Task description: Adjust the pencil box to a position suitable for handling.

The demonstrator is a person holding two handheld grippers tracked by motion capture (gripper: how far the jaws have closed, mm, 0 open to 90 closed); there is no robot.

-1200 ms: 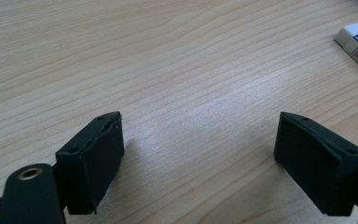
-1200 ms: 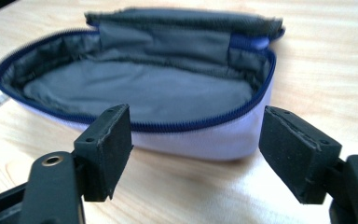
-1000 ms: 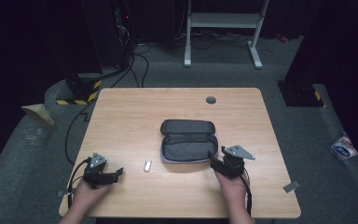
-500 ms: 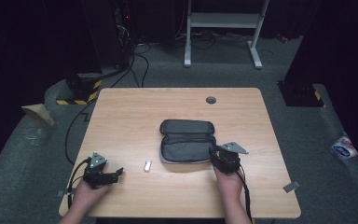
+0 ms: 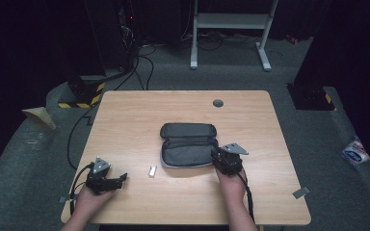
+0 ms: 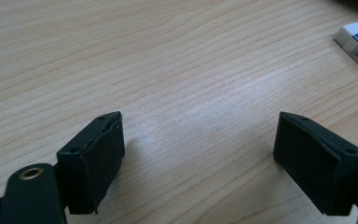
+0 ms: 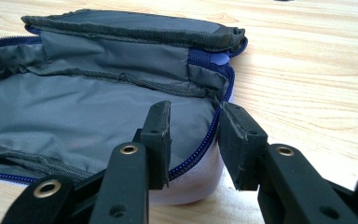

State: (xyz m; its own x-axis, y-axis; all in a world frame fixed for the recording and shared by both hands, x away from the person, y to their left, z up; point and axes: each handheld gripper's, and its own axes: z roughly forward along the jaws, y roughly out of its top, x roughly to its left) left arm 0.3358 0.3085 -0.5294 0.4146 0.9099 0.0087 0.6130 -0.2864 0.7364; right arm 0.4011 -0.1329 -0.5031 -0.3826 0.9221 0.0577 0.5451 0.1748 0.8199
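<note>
Grey fabric pencil case (image 5: 189,144) unzipped at the middle of the pale wood-grain surface (image 5: 139,110), smooth lining, blue zipper, right gripper (image 7: 193,135) jaws parted astride its corner rim, small white eraser (image 5: 152,170) just left of case, left gripper (image 6: 198,154) farther left, jaws wide apart, empty

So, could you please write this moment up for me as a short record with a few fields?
surface: wooden table
case: grey zip pencil case lying open at the table's middle, inside looks empty
eraser: small white eraser left of the case, apart from it
left gripper: left gripper open, low over bare wood, holding nothing
right gripper: right gripper jaws straddling the case's right rim and blue zip, not closed on it
</note>
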